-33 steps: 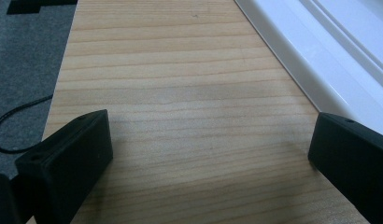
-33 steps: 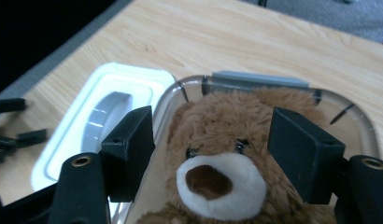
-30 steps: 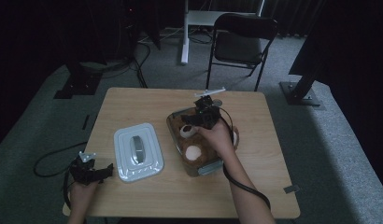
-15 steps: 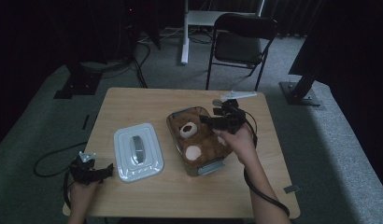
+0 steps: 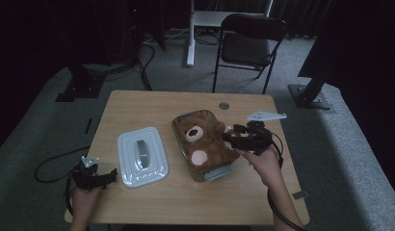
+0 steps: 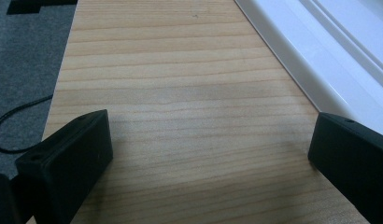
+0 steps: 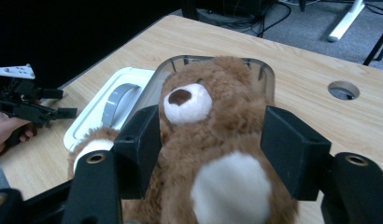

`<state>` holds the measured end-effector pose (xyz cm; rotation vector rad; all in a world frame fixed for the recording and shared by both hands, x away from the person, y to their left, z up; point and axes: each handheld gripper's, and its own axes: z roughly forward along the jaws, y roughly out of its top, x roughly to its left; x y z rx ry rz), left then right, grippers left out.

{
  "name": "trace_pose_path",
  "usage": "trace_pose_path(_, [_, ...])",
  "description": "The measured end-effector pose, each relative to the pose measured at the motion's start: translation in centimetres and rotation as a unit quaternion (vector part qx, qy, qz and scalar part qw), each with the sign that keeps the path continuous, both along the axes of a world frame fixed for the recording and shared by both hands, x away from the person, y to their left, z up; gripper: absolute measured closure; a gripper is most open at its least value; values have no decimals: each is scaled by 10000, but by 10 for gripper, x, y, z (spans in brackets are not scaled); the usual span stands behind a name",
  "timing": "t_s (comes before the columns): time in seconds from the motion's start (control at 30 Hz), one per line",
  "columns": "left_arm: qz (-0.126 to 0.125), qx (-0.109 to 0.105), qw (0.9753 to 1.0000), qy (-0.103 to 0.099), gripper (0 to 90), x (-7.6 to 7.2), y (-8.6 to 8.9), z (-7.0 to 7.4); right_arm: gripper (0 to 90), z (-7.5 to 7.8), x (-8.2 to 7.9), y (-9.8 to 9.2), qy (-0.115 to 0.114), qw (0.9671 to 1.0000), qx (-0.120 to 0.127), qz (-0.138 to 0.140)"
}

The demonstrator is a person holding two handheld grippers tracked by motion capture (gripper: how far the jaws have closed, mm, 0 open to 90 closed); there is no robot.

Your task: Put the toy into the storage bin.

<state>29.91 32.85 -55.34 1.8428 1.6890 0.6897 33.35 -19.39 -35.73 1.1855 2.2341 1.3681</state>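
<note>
Clearly the thing in hand is the brown plush teddy bear with a cream muzzle and cream belly patch (image 5: pixel 203 143), lying face up in the clear plastic rectangular storage box (image 5: pixel 182 120) near the middle of the pale wooden surface (image 5: pixel 152 103), overflowing its rim. Judged from the fur and the way it bulges, it is light, soft and squashy, not fragile and not slippery; it will deform under a pinch, so a hold across the torso or a limb should bite better than the rounded head. The right tongs (image 7: pixel 213 144) are spread wide, one jaw either side of the bear's chest, holding nothing; contact cannot be told. The left tongs (image 6: pixel 208 154) are also released, resting low over bare wood at the near left corner, well apart from the bear. The right gripper view gives the bear's face, the far rim of the box and the round cable hole in the surface (image 7: pixel 343 90), plus the other hand far off. The left gripper view gives the moulded edge of the white plastic lid with a grey handle (image 6: pixel 311 60), just beside its right jaw. The high view alone gives the layout: lid (image 5: pixel 142 156) left of box, right tongs (image 5: pixel 231 139) at the bear's right side, black folding chair (image 5: pixel 251 41) behind.
</note>
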Motion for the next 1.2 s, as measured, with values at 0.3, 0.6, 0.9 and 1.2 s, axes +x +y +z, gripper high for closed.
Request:
trace_pose_path(0.3, [0, 1, 10000, -3, 6, 0, 0, 0, 488, -16, -9, -17, 70, 10000, -33, -36])
trace_pose_path(0.6, [4, -1, 10000, -8, 6, 0, 0, 0, 654, -38, 3, -13, 202, 9992, -344, -20])
trace_pose_path(0.9, [-4, 7, 10000, -2, 6, 0, 0, 0, 733, -67, 30, 15, 614, 9965, -490, 301])
trace_pose_path(1.2, [3, 0, 10000, -8, 6, 0, 0, 0, 820, -79, 48, 23, 909, 9887, -1048, 569])
